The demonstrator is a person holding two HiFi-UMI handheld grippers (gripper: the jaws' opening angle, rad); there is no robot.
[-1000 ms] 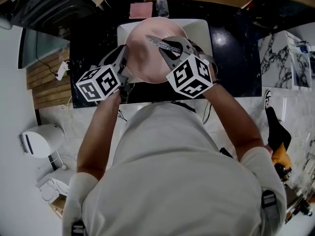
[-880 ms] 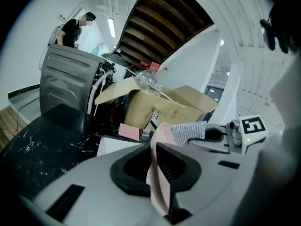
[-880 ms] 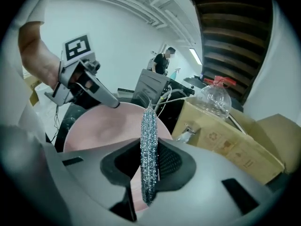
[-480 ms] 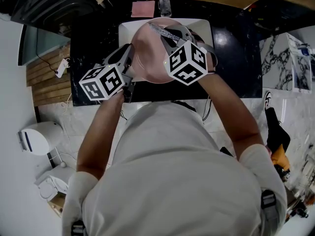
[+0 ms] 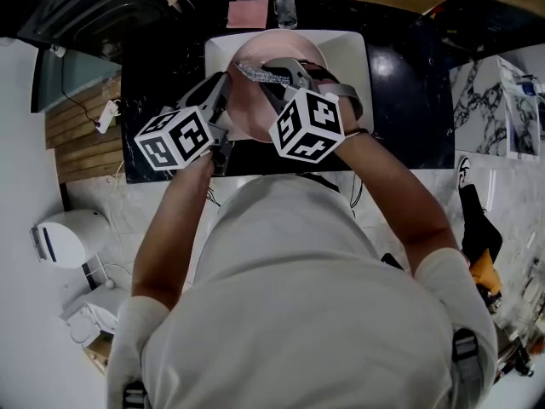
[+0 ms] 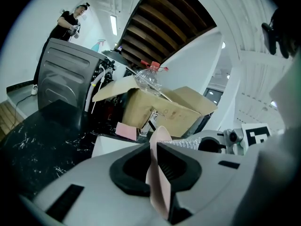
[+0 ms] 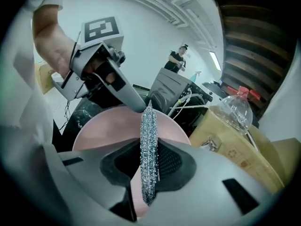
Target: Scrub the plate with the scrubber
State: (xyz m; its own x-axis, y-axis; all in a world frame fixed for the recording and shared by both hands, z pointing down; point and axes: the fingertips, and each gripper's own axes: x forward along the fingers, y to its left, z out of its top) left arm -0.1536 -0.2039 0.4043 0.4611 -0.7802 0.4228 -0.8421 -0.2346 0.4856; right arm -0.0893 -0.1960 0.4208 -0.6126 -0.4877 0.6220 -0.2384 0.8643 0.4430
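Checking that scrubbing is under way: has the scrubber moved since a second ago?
Yes. The scrubber has shifted left across the pink plate, toward the white sink's left edge.

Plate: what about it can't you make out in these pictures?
- Head view: right tongs cover much of the plate.
- Right gripper view: scrubber is edge-on; its contact with the plate is unclear.
- Left gripper view: left tongs hide all but the plate's rim.

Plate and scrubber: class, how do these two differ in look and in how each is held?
The plate is pink, smooth and broad; the scrubber is silvery, glittery and narrow. The left gripper clamps the plate's rim; the right gripper clamps the scrubber. Both stand edge-on between their jaws.
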